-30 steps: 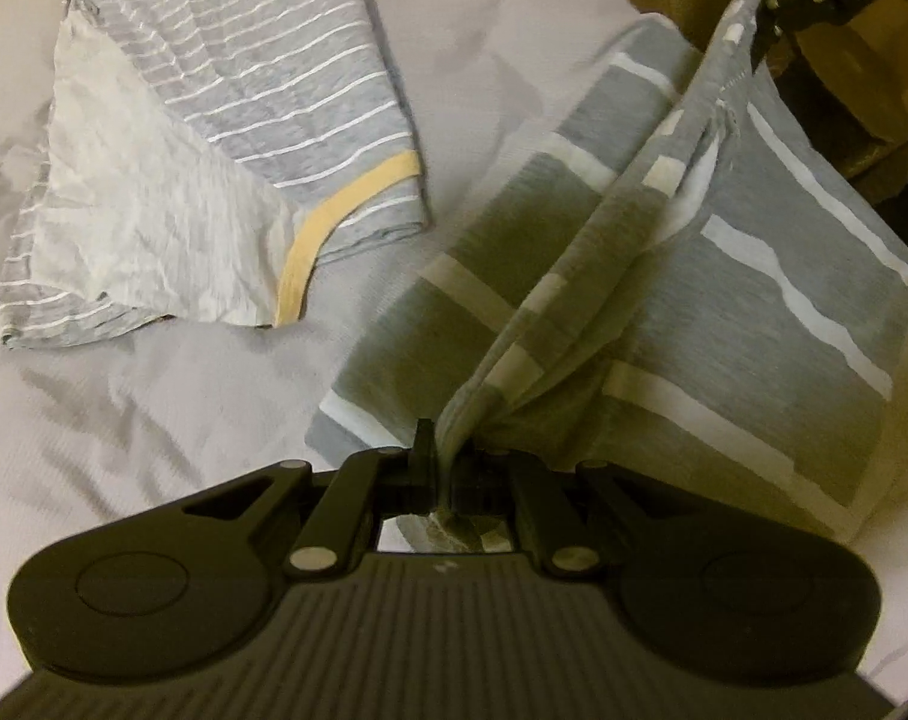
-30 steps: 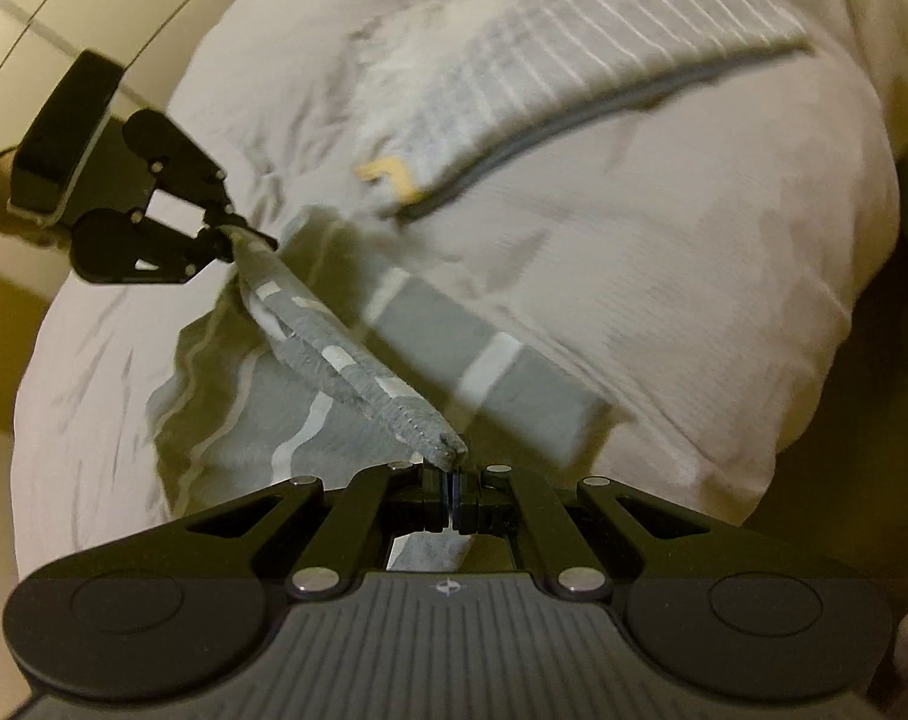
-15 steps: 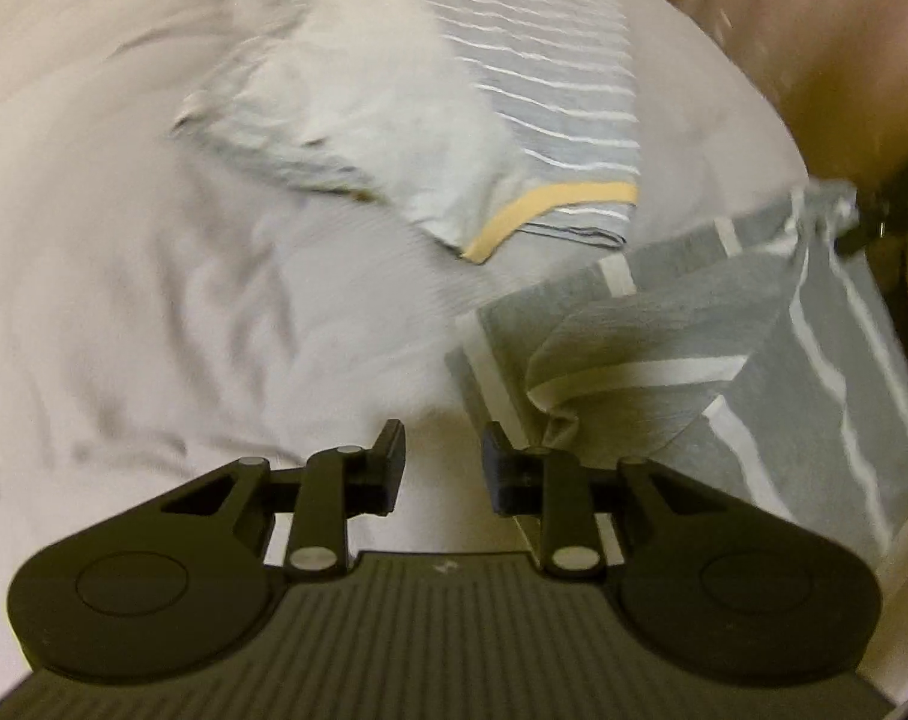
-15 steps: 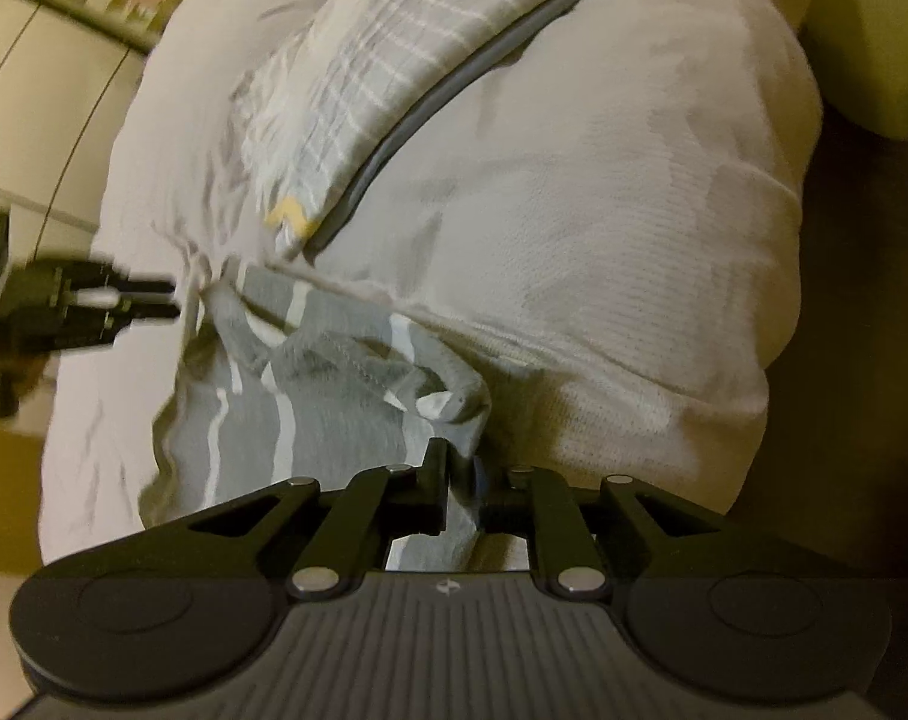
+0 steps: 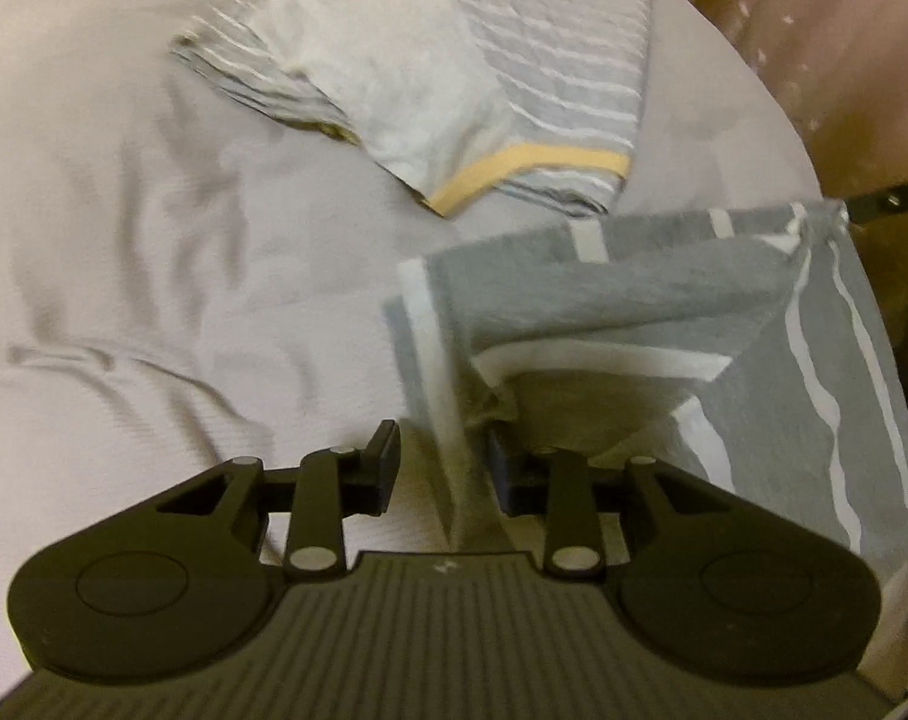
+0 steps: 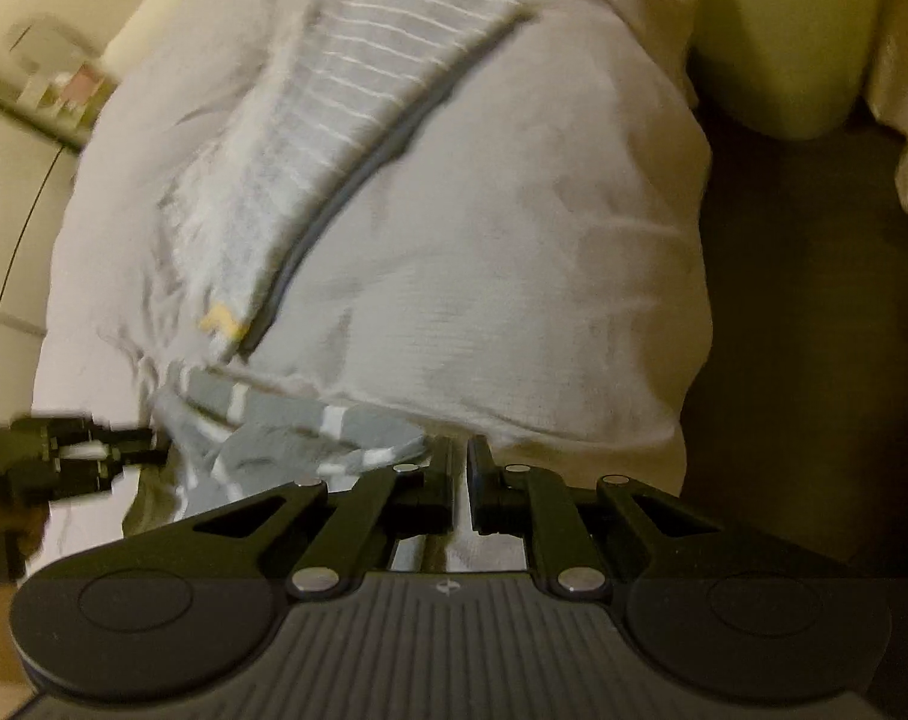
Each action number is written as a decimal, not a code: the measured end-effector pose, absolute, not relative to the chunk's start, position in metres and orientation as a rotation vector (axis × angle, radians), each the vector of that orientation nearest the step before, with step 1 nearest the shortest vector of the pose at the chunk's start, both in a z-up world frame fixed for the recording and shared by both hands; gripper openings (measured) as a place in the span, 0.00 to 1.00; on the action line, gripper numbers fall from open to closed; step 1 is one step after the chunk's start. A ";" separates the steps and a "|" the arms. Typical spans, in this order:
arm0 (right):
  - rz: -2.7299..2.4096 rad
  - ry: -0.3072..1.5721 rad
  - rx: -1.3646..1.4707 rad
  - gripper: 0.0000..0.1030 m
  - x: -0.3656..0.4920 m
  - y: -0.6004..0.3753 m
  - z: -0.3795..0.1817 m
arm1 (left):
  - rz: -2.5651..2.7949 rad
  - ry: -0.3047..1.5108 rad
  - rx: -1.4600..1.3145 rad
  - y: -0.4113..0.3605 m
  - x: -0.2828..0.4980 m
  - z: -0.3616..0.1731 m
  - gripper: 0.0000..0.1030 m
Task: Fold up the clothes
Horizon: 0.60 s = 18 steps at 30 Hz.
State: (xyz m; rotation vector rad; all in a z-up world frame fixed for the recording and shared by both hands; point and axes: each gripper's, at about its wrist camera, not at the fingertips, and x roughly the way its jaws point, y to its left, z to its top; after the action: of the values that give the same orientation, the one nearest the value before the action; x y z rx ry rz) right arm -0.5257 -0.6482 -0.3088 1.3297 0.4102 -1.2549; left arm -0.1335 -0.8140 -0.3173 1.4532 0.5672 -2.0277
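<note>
Pale grey bedsheet [image 5: 123,276], creased, covered the bed and carried both garments. Dark grey cloth with broad white stripes [image 5: 814,360] lay at the sheet's near edge, one corner folded back over itself. Thin-striped grey shirt with a yellow band [image 5: 550,90] lay just beyond it, apart. Left gripper [image 5: 441,462] stood wide open, the cloth's edge between its fingers, ungripped. Right gripper [image 6: 460,468] showed a narrow gap, holding nothing. Only the right wrist view showed the dark floor [image 6: 802,324] and a cream wall [image 6: 39,18].
</note>
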 end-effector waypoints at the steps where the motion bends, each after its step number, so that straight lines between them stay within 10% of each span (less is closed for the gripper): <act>1: -1.238 0.423 1.301 0.13 -0.519 -0.646 -0.304 | -2.035 0.547 1.431 -0.810 -0.133 -0.312 0.25; 13: -0.903 0.573 1.067 0.20 -0.416 -0.676 -0.315 | -2.304 0.593 1.413 -0.788 -0.202 -0.326 0.26; 18: -0.987 0.530 1.127 0.19 -0.452 -0.703 -0.337 | -2.170 0.769 1.328 -0.836 -0.189 -0.338 0.07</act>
State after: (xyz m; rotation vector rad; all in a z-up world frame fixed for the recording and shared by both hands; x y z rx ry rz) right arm -0.4516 -0.7030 -0.3369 1.1274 0.5305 -0.9868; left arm -0.1893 -0.8362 -0.3382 1.3283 0.7687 -2.1696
